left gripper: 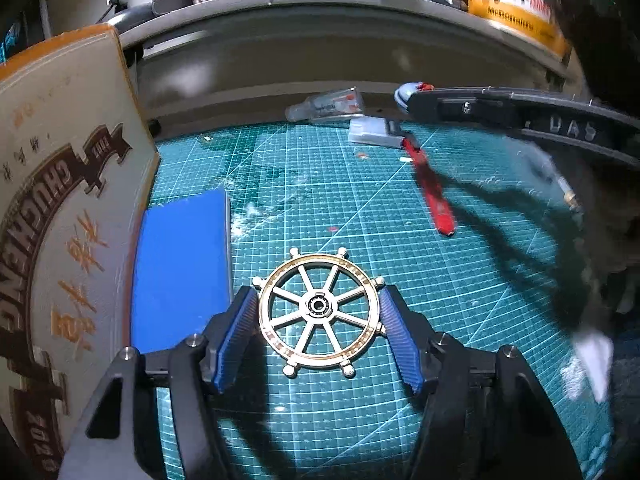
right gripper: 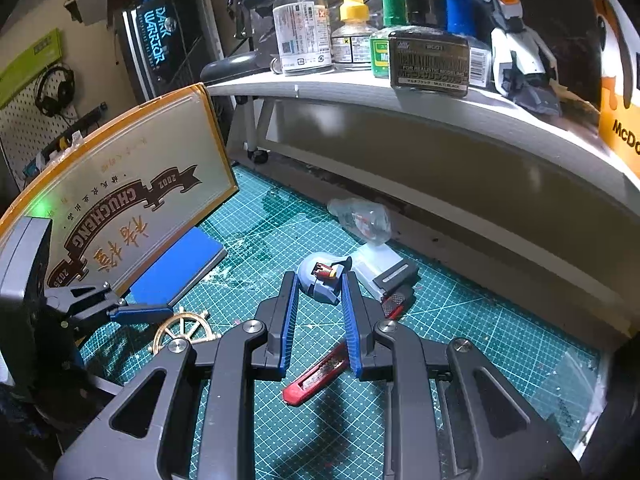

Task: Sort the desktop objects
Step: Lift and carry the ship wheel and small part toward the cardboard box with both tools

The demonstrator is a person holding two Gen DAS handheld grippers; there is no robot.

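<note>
Green cutting mat [left gripper: 360, 208] with a white grid covers the desk, and it has white dust and scratches on it. Behind it, at the far side, runs a grey shelf [right gripper: 400, 100] full of paint bottles [right gripper: 304, 36].

On the left leans a big cream and orange box [left gripper: 60, 208] with brown letters on it. A flat blue block [left gripper: 182, 272] lies just beside that box, on the mat.

Near the middle of the mat lies a gold metal ship's wheel [left gripper: 319, 312] with eight spokes. The left gripper [left gripper: 318, 314] has one blue pad on each side of the wheel. Its jaws stand apart. The pads are right next to the rim of the wheel, but I cannot tell if they touch it. The wheel lies flat on the mat.

The right gripper [right gripper: 319, 296] is farther back and to the right. Its jaws are clamped on a small grey-blue round toy part [right gripper: 320, 280] with a red bit on top. The part sits at the very tips of the pads.

Under the right gripper lies a long red craft knife [right gripper: 316, 376], flat on the mat. At the far end of the knife is a clear plastic case [right gripper: 380, 264]. A crumpled clear plastic bag [right gripper: 360, 216] lies farther back, near the shelf.
</note>
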